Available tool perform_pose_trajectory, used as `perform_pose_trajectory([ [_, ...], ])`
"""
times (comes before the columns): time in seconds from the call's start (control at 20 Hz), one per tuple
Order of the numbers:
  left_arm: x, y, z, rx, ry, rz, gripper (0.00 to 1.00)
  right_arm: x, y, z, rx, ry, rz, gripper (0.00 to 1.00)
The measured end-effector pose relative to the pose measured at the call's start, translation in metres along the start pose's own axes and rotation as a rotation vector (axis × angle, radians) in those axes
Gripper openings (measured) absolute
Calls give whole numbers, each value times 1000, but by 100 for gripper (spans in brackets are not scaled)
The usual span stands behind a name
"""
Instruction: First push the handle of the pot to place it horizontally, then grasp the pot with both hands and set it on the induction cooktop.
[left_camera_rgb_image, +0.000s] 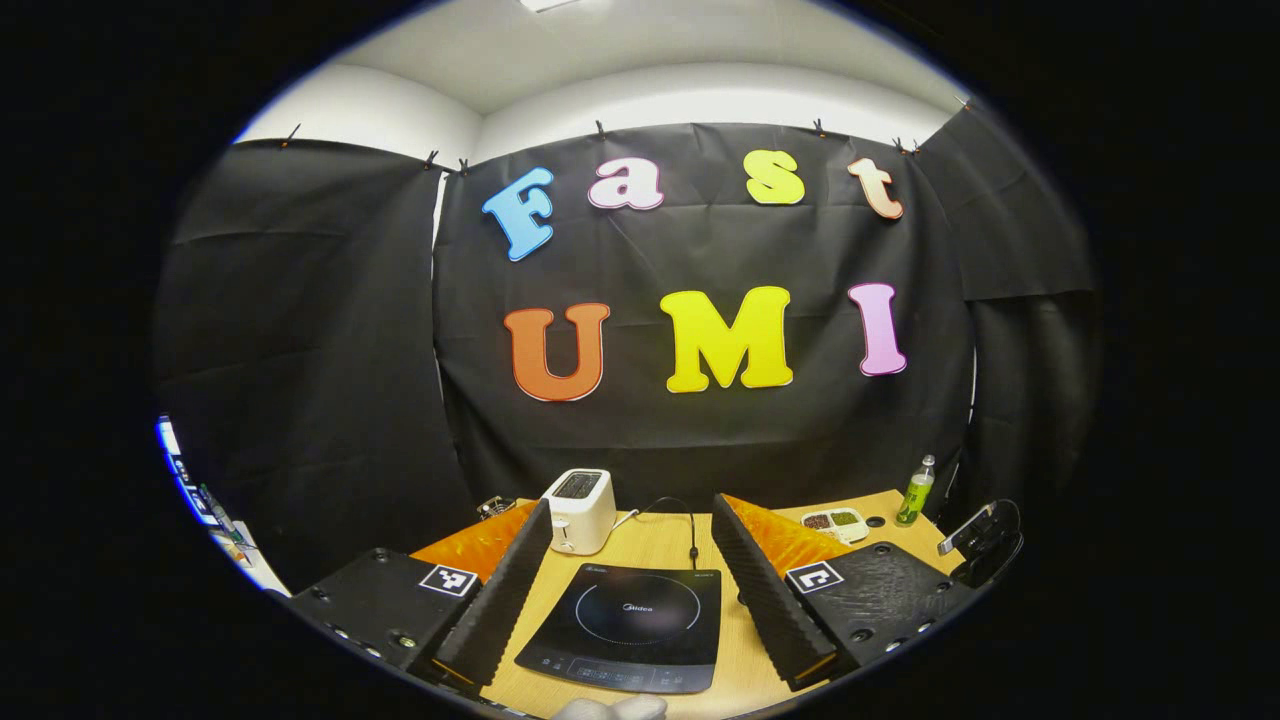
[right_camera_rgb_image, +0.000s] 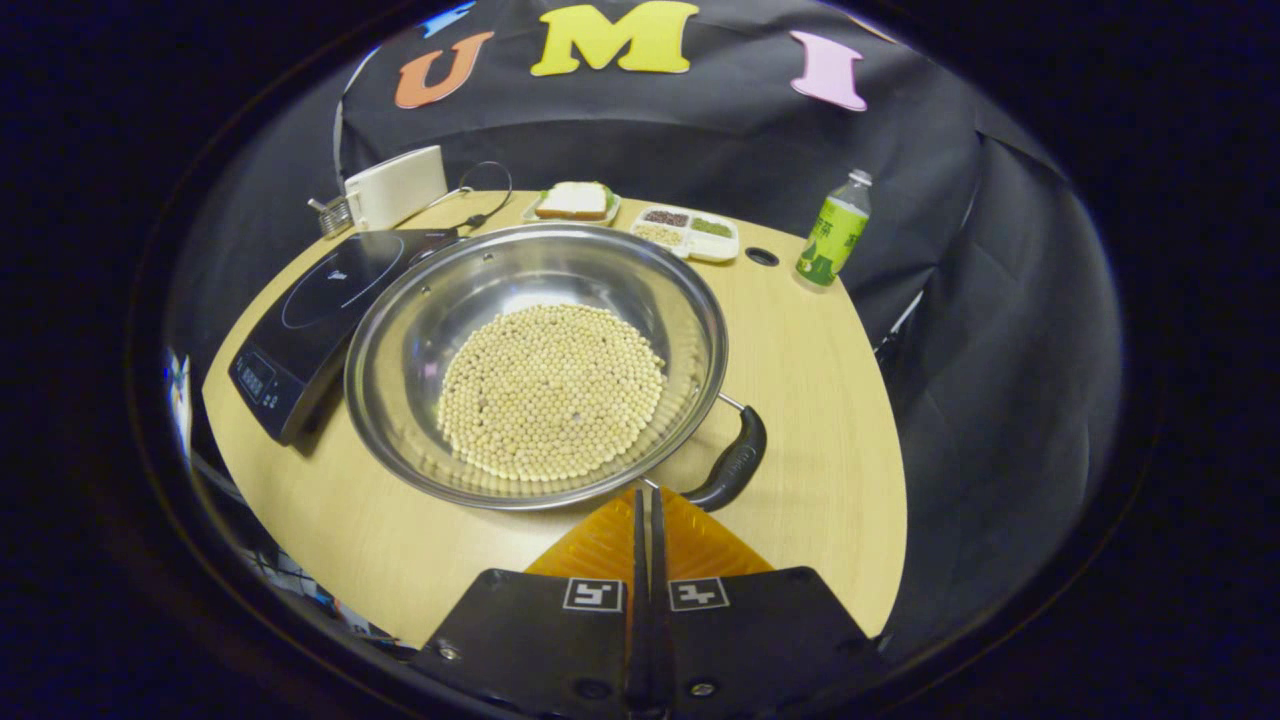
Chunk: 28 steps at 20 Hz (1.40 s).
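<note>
While its two fingers lie pressed together with nothing between them, the right gripper (right_camera_rgb_image: 645, 500) points at the near rim of the pot (right_camera_rgb_image: 535, 365), just left of the handle (right_camera_rgb_image: 733, 462), which angles off the pot's near right side. Full of pale beans (right_camera_rgb_image: 552, 390), the pot sits on the table (right_camera_rgb_image: 820, 400) with its left edge over the cooktop (right_camera_rgb_image: 305, 310); a bottle (right_camera_rgb_image: 832, 238), a tray (right_camera_rgb_image: 690, 232) and a toaster (right_camera_rgb_image: 395, 187) stand farther back. Spread wide and holding nothing, the left gripper (left_camera_rgb_image: 632, 525) hangs above the cooktop (left_camera_rgb_image: 625, 625), with the toaster (left_camera_rgb_image: 579, 510) and bottle (left_camera_rgb_image: 915, 490) beyond.
</note>
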<state>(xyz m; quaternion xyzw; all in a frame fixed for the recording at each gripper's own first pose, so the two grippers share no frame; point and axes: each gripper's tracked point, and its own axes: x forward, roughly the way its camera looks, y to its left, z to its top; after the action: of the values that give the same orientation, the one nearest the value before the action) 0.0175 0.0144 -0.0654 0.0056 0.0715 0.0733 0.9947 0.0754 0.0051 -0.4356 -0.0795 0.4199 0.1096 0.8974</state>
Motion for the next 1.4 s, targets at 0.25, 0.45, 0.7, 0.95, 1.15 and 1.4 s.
perform_pose_trajectory([
  [0.25,3,-5,-4,6,13,27,96,16,-19,13,-107,-18,17,4],
  [0.45,8,-10,-5,14,18,48,96,26,-33,24,-164,-32,39,4],
  [0.7,17,-21,-14,20,37,71,96,40,-47,38,-254,-38,72,4],
  [0.95,25,-38,-19,17,55,69,96,52,-51,43,-249,-35,100,4],
  [1.15,33,-51,-23,-9,39,42,96,52,-51,42,-221,-46,111,4],
  [1.4,50,-63,-53,-26,50,4,96,35,-56,34,-117,-83,104,31],
])
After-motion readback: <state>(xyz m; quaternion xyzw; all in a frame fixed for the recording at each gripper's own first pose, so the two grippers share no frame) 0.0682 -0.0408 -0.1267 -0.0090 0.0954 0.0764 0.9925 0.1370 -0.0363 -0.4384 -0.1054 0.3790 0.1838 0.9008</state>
